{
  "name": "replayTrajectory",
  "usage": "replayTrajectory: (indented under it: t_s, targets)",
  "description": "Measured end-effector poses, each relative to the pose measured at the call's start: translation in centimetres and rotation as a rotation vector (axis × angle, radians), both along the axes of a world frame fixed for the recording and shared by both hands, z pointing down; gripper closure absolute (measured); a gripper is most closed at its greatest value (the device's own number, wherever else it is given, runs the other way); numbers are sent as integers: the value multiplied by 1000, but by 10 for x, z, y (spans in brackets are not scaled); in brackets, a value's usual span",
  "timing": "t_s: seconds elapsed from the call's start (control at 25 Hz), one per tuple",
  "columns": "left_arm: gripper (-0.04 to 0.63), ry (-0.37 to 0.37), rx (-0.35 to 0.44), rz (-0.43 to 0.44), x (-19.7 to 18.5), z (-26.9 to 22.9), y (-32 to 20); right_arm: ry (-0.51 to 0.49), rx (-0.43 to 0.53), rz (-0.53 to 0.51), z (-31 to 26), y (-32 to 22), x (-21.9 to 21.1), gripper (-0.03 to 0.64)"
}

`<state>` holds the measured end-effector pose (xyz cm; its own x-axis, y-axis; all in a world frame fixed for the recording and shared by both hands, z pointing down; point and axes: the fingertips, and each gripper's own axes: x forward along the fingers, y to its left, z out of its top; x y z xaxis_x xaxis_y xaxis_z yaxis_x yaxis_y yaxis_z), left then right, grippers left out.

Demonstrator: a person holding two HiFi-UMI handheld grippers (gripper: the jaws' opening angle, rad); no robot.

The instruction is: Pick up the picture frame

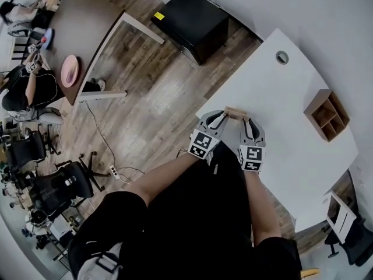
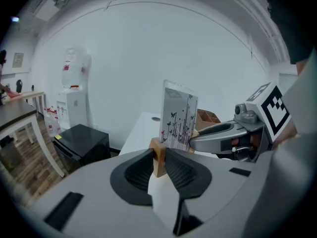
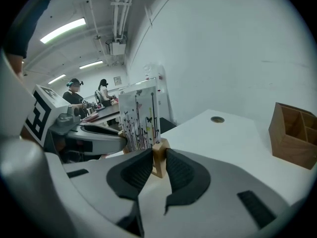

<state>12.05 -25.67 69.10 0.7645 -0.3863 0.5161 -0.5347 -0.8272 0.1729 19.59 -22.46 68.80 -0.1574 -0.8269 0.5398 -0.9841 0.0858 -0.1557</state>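
Observation:
The picture frame (image 1: 236, 111) is a clear panel printed with plants and butterflies (image 2: 177, 118), standing upright in a wooden base (image 2: 158, 156). It hangs just above the white table (image 1: 274, 92). My left gripper (image 1: 221, 117) is shut on the left end of the wooden base, and my right gripper (image 1: 247, 121) is shut on the right end (image 3: 159, 155). Both sets of pads press flat against the wood. In the right gripper view the panel (image 3: 139, 118) rises beside the left gripper (image 3: 89, 133). In the left gripper view the right gripper (image 2: 237, 135) reaches in from the right.
A wooden compartment box (image 1: 327, 115) stands on the table's right side, also seen in the right gripper view (image 3: 296, 133). A round cable hole (image 1: 282, 57) lies at the far end. A black cabinet (image 1: 192, 22) sits on the floor to the left. People sit at a distant brown table (image 1: 81, 28).

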Motion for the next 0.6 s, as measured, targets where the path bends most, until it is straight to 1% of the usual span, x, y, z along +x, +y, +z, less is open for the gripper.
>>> replayTrajectory:
  t_s: [0.12, 0.28, 0.4, 0.6]
  targets:
    - [517, 6, 20, 18, -9, -17, 15, 13, 25, -15, -17, 14, -8, 523]
    - [517, -9, -6, 24, -21, -31, 43, 30, 31, 10, -34, 43, -21, 523]
    - [517, 4, -13, 20, -31, -46, 72, 27, 44, 40, -49, 73, -31, 523]
    - [518, 43, -28, 26, -59, -78, 125, 24, 67, 73, -83, 127, -59, 524]
